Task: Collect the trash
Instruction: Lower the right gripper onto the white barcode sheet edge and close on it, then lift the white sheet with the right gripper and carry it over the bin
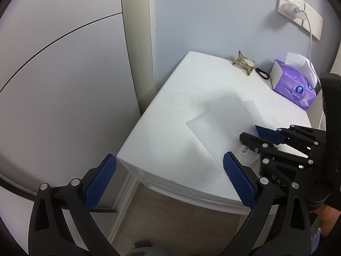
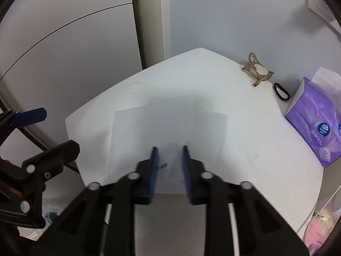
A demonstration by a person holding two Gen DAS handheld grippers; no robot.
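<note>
The right gripper (image 2: 169, 149) is seen low over the near edge of a white table (image 2: 266, 160), its blue pads (image 2: 155, 166) set a narrow gap apart and lined up on a thin white wrapper (image 2: 166, 128) that lies flat on the tabletop. A small barcode label (image 2: 163, 166) on the wrapper shows between the pads. Whether the pads have yet pinched the sheet cannot be told; the fingers are blurred and nothing is seen lifted. The left gripper (image 1: 169, 178) is held wide open and empty at the table's front corner, above the floor and just beside the wrapper's near edge.

The wrapper is taken to be the trash in question, resting across the middle of the table and reaching to its front edge. The step in hand is judged to be the pick-up, with the grasp not yet shown as made. A flat sheet offers little to grip, so an edge would probably need to be caught at the table's lip or dragged off it before the pads are closed.

Well apart, along the back wall, a hair claw (image 2: 257, 70), a black hair tie (image 2: 281, 91) and a purple tissue box (image 2: 315, 123) are left standing.
</note>
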